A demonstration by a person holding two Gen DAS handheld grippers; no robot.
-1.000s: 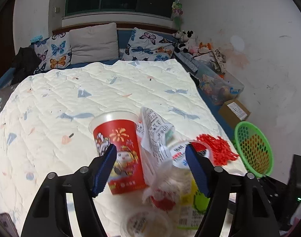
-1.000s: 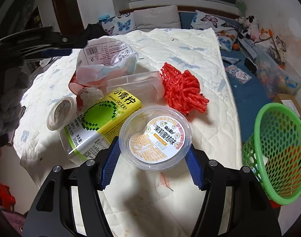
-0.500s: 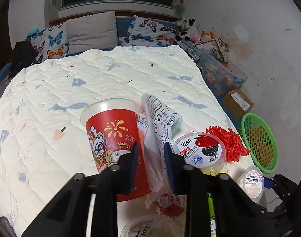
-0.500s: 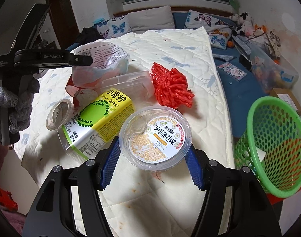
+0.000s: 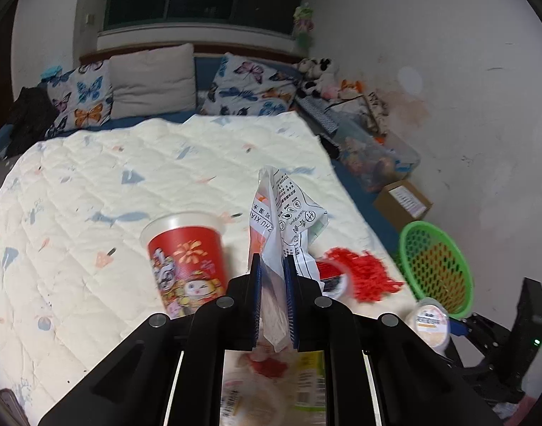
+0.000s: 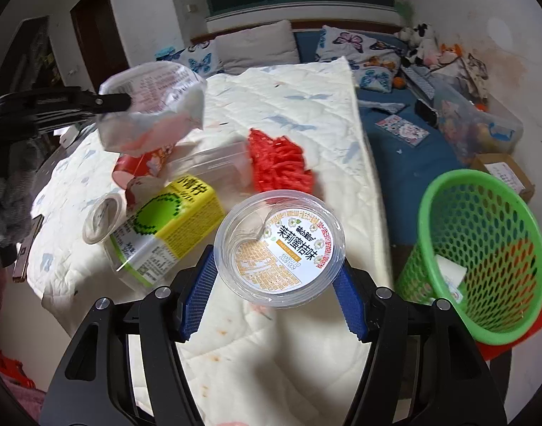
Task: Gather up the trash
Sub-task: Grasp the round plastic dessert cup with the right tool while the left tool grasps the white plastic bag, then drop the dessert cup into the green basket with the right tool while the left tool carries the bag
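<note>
Here, nearest the right wrist camera, the right tool clamps a round clear plastic dessert cup with a white printed lid between its blue pads, carried above the foot of the bed. At about three o'clock from it stands the green perforated plastic basket on the floor, already holding a white scrap or two, so a small part of the collecting looks done.

The left tool has its jaws pinched narrow on a crumpled white printed plastic wrapper; in the right view that wrapper hangs clear of the white quilted bed cover at ten o'clock.

Left lying on the quilt, moving away from the cameras: a clear bottle with a yellow and green label on its side, a small clear round lid beside it, a clear rectangular plastic box, a red paper cup with cartoon print, and a heap of red plastic netting at twelve o'clock from the dessert cup.

By my judgement, most of the job remains: both held pieces need to reach the basket, then five or so items follow.
</note>
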